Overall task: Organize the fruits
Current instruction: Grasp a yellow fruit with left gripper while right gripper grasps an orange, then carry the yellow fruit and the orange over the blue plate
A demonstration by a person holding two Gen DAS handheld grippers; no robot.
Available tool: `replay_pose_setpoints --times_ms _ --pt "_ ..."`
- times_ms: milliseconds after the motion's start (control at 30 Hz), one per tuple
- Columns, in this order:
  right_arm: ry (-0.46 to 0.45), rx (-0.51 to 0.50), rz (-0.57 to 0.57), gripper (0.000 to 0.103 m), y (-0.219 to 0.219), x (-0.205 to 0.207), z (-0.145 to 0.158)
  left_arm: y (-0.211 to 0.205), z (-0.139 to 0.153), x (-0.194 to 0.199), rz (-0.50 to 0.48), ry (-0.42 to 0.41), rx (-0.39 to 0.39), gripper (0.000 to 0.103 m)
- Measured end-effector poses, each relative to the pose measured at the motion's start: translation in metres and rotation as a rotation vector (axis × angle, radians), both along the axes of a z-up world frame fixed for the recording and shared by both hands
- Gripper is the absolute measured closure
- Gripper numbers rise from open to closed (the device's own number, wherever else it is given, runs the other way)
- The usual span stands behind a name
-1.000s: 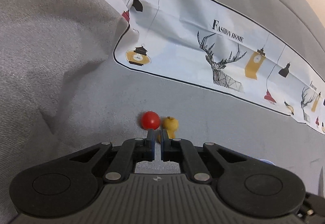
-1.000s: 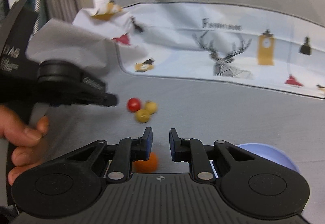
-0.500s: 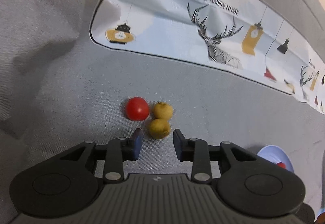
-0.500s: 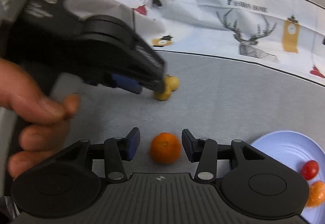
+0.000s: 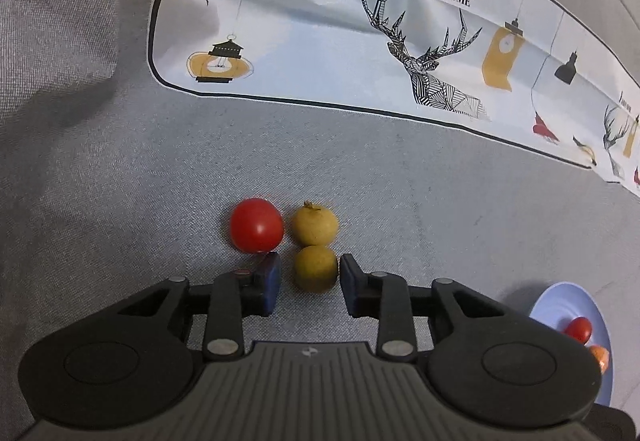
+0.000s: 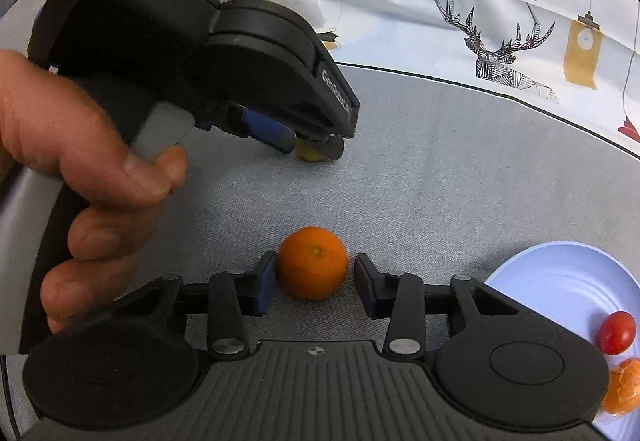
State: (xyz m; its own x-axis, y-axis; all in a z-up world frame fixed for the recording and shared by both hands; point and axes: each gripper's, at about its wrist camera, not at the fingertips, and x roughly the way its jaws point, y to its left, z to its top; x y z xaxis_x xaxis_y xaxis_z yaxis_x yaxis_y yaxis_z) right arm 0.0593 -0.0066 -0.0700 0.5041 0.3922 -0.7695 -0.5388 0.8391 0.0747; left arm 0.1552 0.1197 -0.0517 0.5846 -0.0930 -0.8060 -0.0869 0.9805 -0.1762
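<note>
On grey fabric lie a red tomato and two yellow-brown fruits, the far one and the near one. My left gripper straddles the near yellow fruit with its jaws closing, and slim gaps still show at the pads. The left finger's tip is right beside the tomato. In the right wrist view an orange sits between the jaws of my right gripper, which are closing too. The left pad is at the peel and the right pad stands slightly off. The left gripper's body shows there, held by a hand.
A pale blue plate at the lower right holds a small tomato and an orange piece. A printed white cloth with deer and lamps runs across the far side. Folded grey fabric rises at the left.
Both grippers sank toward the fabric and went from nearly shut to wider. Each one now has a fruit between its fingers, and the right gap has narrowed since half a second ago.
</note>
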Motion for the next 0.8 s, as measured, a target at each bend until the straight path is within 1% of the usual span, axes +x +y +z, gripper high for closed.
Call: replay_pose_setpoints --times_ms 67,100,233,367,500,567,733,800 --pt "-0.002 -0.001 -0.005 0.065 -0.001 -0.002 0.001 0.001 0.000 -0.001 0.002 -0.003 -0.003 0.070" --pt "-0.001 -0.001 -0.010 0.065 -0.002 -0.002 0.001 0.000 0.000 -0.001 0.002 -0.002 0.003 0.077" --pt "-0.002 0.004 -0.032 0.066 -0.005 -0.001 0.005 -0.001 0.004 -0.003 -0.001 0.010 0.009 0.077" --pt "-0.003 0.008 -0.042 0.066 -0.007 0.001 0.012 0.000 0.013 -0.009 -0.003 0.016 0.033 0.077" --pt "0.004 0.007 -0.047 0.066 -0.010 -0.002 0.018 0.005 0.022 -0.020 0.012 0.039 0.061 0.077" --pt "0.001 0.018 -0.057 0.066 -0.012 -0.001 0.024 0.007 0.027 -0.028 0.019 0.043 0.062 0.077" --pt "-0.040 0.035 -0.065 0.066 -0.021 -0.011 0.044 0.006 0.044 -0.051 0.033 0.013 0.072 0.077" --pt "-0.059 0.038 -0.068 0.066 -0.027 -0.017 0.052 0.002 0.051 -0.062 0.034 -0.002 0.089 0.077"
